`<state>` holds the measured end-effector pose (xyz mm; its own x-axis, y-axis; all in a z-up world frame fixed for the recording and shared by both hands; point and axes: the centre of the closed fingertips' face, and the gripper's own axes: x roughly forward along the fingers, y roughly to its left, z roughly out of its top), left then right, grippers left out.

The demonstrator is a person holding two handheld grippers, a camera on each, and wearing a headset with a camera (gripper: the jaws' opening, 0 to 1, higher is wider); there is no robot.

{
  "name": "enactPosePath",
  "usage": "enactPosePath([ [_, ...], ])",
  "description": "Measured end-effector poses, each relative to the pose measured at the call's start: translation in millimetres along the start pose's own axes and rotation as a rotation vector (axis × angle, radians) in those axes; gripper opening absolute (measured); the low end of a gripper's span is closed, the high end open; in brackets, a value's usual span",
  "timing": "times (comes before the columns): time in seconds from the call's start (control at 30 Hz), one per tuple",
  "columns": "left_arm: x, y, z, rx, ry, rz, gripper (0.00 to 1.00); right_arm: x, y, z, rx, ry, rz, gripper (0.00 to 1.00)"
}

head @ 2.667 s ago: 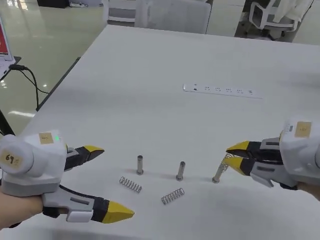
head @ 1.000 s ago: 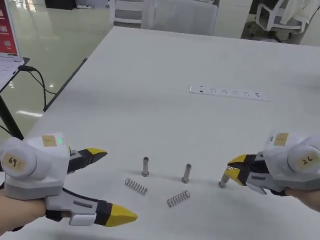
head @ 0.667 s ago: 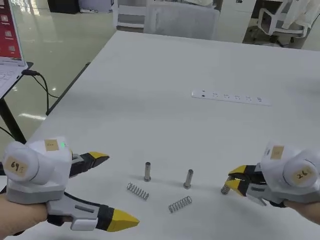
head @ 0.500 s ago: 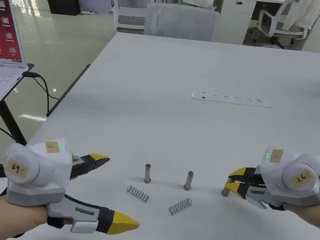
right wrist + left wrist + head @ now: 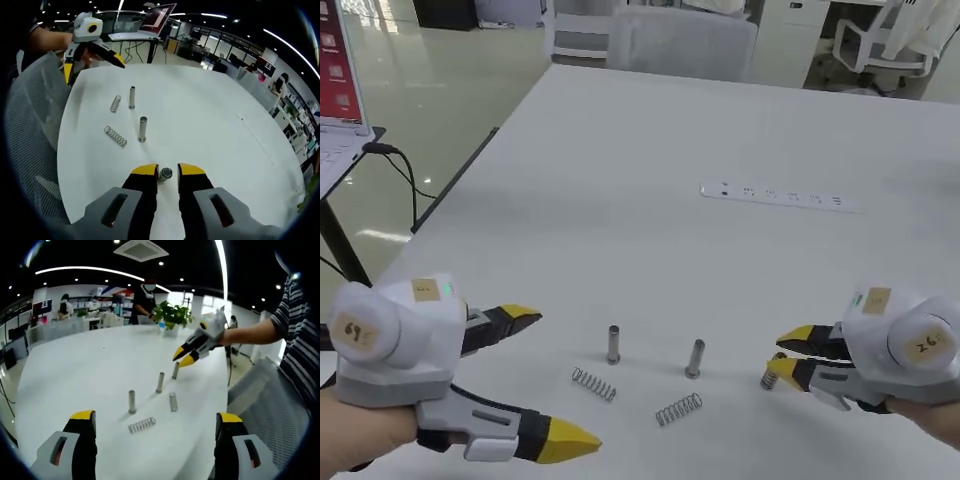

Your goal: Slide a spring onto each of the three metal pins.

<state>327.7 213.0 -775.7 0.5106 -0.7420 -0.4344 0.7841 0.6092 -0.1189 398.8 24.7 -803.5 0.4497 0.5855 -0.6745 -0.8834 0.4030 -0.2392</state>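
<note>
Right tongs (image 5: 788, 351) have let their yellow tips spread a little since half a second ago, when they were pinched closer about the sprung pin (image 5: 772, 373). From the right gripper view those jaws now stand slightly parted, with the pin (image 5: 164, 174) and its coil in the gap between them. The left-hand tip is very close to the coil, but I cannot tell whether it touches. Nothing is clenched there. That spring was held high on a leaning pin a few seconds ago and now sleeves the shaft.

Left tongs (image 5: 546, 379) hang released, jaws wide apart and gripping nothing, low over the near edge of the white table (image 5: 650, 140). They are much where they were before.

Between the two tongs the rest of the work waits. One bare pin (image 5: 613, 343) stands upright just ahead of the left tongs' tips. A second bare pin (image 5: 694, 358) stands between that one and the right tongs. One loose spring (image 5: 593, 384) lies flat on the side of the left tongs, just beside the first bare pin. The other loose spring (image 5: 678, 409) lies flat just short of the second pin, roughly midway between the tongs. In the left gripper view both bare pins (image 5: 132, 401) (image 5: 160, 382) line up toward the right tongs (image 5: 183, 356), with a spring (image 5: 141, 424) just ahead of the open jaws.

Well beyond both tongs a white power strip (image 5: 770, 194) lies on the table.
</note>
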Motion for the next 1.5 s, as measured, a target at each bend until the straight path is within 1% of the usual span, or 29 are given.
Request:
enactPosePath([
  [0.17, 0.4, -1.3, -1.7, -0.002, 0.004, -0.002, 0.97, -10.2, 2.0, 14.1, 0.017, -0.056, -0.003, 0.14],
  [0.27, 0.4, -2.3, -5.1, 0.005, 0.014, -0.008, 0.97, -15.8, 7.7, 19.1, 0.013, -0.078, 0.001, 0.13],
  [0.4, -0.3, -0.8, -4.2, 0.0, 0.009, -0.005, 0.97, -19.9, 18.5, 22.9, -0.007, -0.089, 0.016, 0.14],
  [0.43, -0.3, -0.2, -4.0, -0.001, 0.008, -0.004, 0.97, -20.8, 21.9, 24.3, -0.013, -0.099, 0.027, 0.14],
  [0.57, 0.0, -1.2, -2.3, 0.0, 0.004, -0.004, 0.97, -21.6, 27.4, 24.8, -0.014, -0.105, 0.041, 0.14],
  [0.67, -0.2, -1.8, -1.7, 0.003, 0.003, -0.005, 0.97, -21.5, 31.2, 21.9, -0.029, -0.094, 0.048, 0.14],
  [0.77, -0.8, -1.1, -3.5, 0.007, 0.011, -0.002, 0.97, -20.8, 33.9, 16.5, -0.038, -0.08, 0.056, 0.14],
  [0.9, -2.1, -0.5, -4.2, 0.005, 0.011, 0.0, 0.97, -19.0, 40.6, 4.6, -0.078, -0.039, 0.078, 0.14],
  [0.97, -2.3, -0.7, -3.7, 0.003, 0.009, 0.001, 0.97, -17.5, 44.1, -1.3, -0.114, -0.014, 0.091, 0.13],
  [1.03, -2.1, -1.0, -3.5, 0.003, 0.008, 0.001, 0.97, -15.1, 47.9, -6.4, -0.182, 0.018, 0.107, 0.13],
  [1.07, -2.1, -1.2, -3.5, 0.003, 0.009, 0.001, 0.97, -14.0, 50.1, -7.2, -0.199, 0.025, 0.115, 0.13],
  [1.17, -1.7, -2.4, -3.4, 0.005, 0.01, -0.002, 0.97, -10.2, 58.9, -1.8, -0.217, 0.018, 0.14, 0.13],
  [1.37, -1.7, -2.7, -3.4, 0.005, 0.011, -0.003, 0.97, -1.5, 66.6, 9.6, -0.28, 0.013, 0.164, 0.13],
  [1.43, -1.8, -2.9, -3.8, 0.005, 0.011, -0.003, 0.97, 2.4, 69.6, 14.6, -0.296, 0.009, 0.175, 0.14],
  [1.5, -1.9, -3.4, -4.4, 0.005, 0.013, -0.003, 0.97, 6.1, 75.6, 22.1, -0.313, -0.005, 0.195, 0.15],
])
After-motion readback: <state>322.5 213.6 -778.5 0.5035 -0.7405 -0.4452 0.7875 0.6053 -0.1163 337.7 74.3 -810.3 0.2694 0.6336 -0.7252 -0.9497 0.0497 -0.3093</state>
